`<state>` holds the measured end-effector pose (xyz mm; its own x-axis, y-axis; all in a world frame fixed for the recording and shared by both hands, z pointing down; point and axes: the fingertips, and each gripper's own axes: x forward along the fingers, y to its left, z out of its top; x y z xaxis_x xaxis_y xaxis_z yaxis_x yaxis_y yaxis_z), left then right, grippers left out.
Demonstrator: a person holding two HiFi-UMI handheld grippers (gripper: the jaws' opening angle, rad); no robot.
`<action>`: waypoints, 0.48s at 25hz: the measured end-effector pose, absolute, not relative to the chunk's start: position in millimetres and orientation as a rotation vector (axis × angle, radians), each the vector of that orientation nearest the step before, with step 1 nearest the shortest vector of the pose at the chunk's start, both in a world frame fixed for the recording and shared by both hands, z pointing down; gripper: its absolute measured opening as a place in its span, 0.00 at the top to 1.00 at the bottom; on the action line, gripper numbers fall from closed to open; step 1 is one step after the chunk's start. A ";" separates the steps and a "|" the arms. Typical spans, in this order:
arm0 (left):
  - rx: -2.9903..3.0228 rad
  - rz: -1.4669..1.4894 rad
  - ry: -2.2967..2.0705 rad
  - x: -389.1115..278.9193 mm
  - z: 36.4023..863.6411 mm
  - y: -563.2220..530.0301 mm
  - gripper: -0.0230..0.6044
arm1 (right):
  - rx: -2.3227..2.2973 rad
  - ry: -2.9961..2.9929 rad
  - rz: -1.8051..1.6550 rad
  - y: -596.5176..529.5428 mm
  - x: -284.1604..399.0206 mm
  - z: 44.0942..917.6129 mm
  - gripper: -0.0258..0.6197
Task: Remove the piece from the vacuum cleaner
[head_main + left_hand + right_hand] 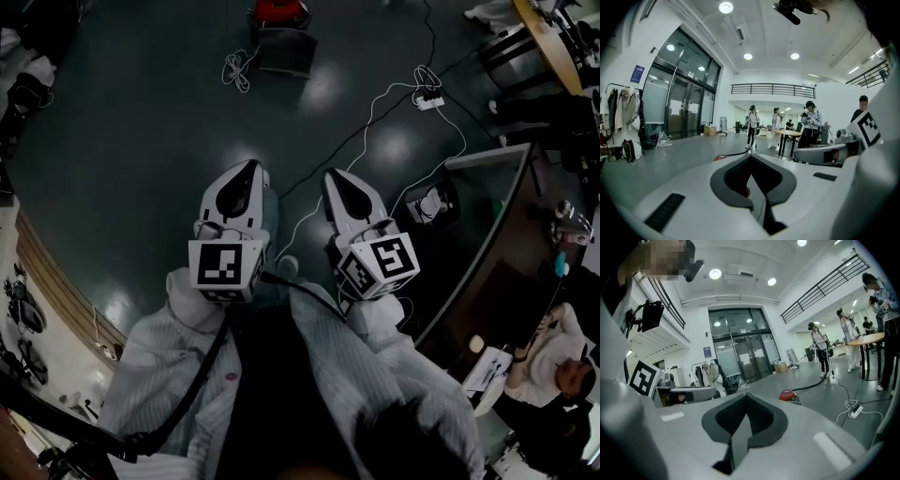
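A: Where is the vacuum cleaner (279, 11)?
B: On the floor (141, 112), far ahead of both grippers, well apart from them.
A: And the jaws?
B: The left gripper (251, 169) and right gripper (334, 176) are fully closed and hold nothing. Bare floor lies between, and a power strip (430, 100) is at the right.

Your left gripper (751, 158): smooth, matt white plastic shell with matt dark grey pads.
Your right gripper (746, 398): the same matt white plastic; its dark pads have a fine grid texture.
Your sleeves (155, 361): pale, finely striped woven cloth, softly creased.
Floor (141, 141): dark, smooth and glossy, mirroring the ceiling lights as bright patches.
Vacuum cleaner (789, 395): shiny red plastic body.
Table (555, 52): smooth top that looks like light wood.
Doors (740, 355): clear glass in dark frames.
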<state>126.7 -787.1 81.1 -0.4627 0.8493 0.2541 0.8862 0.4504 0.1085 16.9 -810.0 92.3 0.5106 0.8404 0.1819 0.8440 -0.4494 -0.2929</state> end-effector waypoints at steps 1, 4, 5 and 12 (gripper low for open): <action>-1.531 -0.347 -2.535 130.0 83.8 -770.1 0.96 | -2.413 -1.397 -0.020 -793.1 21.5 95.0 0.96; -1.497 -0.349 -2.535 135.4 90.1 -709.2 0.96 | -2.414 -1.389 -0.035 -730.7 33.9 101.4 0.96; -1.489 -0.335 -2.533 138.4 90.7 -686.1 0.96 | -2.414 -1.388 -0.040 -706.6 37.3 102.1 0.96; -1.424 -0.333 -2.574 173.9 66.7 -524.0 0.96 | -2.440 -1.434 -0.103 -536.9 72.5 82.9 0.96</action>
